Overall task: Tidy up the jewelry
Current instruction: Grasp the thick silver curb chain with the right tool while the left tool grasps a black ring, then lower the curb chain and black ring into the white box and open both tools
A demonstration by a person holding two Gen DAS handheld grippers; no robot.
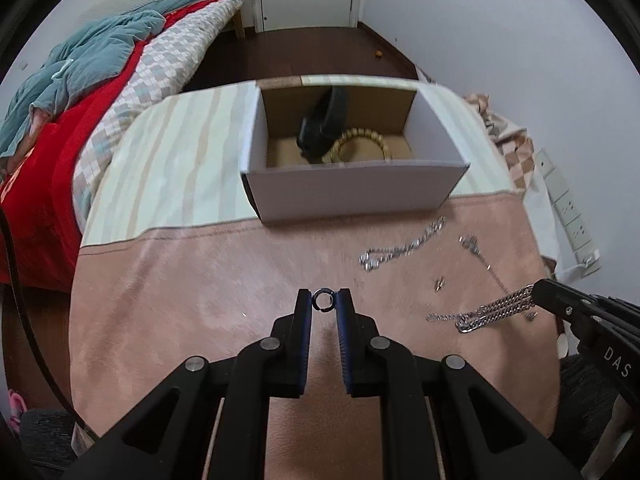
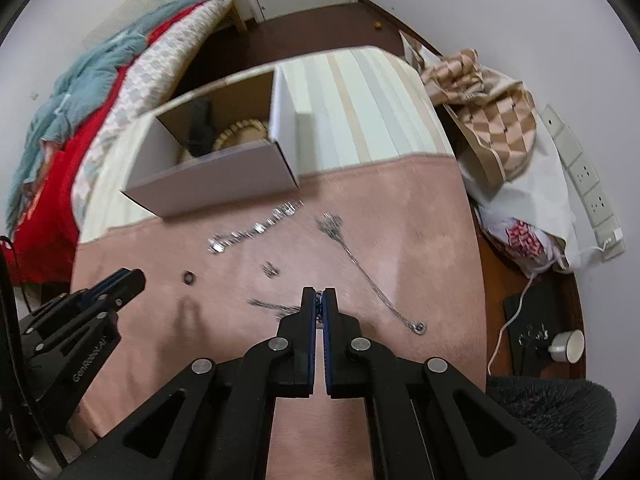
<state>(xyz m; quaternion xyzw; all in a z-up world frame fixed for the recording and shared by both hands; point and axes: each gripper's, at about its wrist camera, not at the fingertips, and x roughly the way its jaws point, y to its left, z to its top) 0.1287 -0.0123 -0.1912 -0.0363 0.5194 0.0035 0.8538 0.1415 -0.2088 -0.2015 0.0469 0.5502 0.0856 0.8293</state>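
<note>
My left gripper (image 1: 324,299) is shut on a small dark ring (image 1: 323,300), held above the pink cloth (image 1: 200,300). My right gripper (image 2: 319,300) is shut on a silver curb chain (image 1: 496,310), which hangs from its tip to the cloth. A white cardboard box (image 1: 352,194) stands ahead, holding a black item (image 1: 320,128) and a beige beaded bracelet (image 1: 364,144). A second silver chain (image 1: 400,250), a thin necklace (image 2: 360,264) and a small earring (image 1: 439,284) lie loose on the cloth. In the right wrist view the ring (image 2: 189,278) shows at the left gripper's tip (image 2: 134,280).
A bed with red and teal bedding (image 1: 80,80) is at the left. A checkered bag (image 2: 492,128), a white power strip (image 2: 584,184) and a plastic bag (image 2: 524,236) sit at the right. A striped cloth (image 2: 368,108) covers the table's far half.
</note>
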